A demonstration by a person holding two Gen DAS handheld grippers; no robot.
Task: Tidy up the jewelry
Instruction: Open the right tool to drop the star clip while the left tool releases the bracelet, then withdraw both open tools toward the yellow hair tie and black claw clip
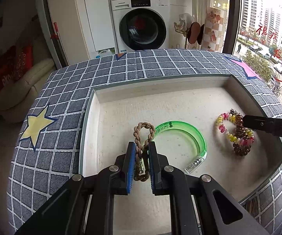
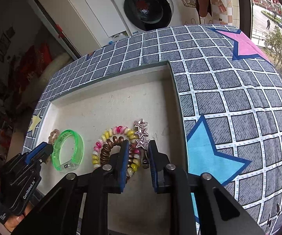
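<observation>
A shallow white tray (image 1: 160, 77) lies on a blue checked cloth. My left gripper (image 1: 141, 146) is shut on a tan braided bracelet (image 1: 143, 126), whose loop sticks out past the fingertips just above the tray floor. To its right lies a green bangle (image 1: 182, 135). Farther right, pink-yellow and brown spiral hair ties (image 1: 237, 135) lie tangled together. In the right wrist view my right gripper (image 2: 138, 146) stands open over these hair ties (image 2: 109, 137). A silver star hair clip (image 2: 141, 135) lies between its jaws, and neither pad presses on it.
The checked cloth (image 2: 229, 98) with coloured stars covers the table around the tray rim (image 2: 109, 74). A washing machine (image 1: 141, 27) stands behind the table's far edge. A window (image 1: 268, 39) is at the right. A person's hand (image 2: 13, 219) holds the left gripper (image 2: 41, 150).
</observation>
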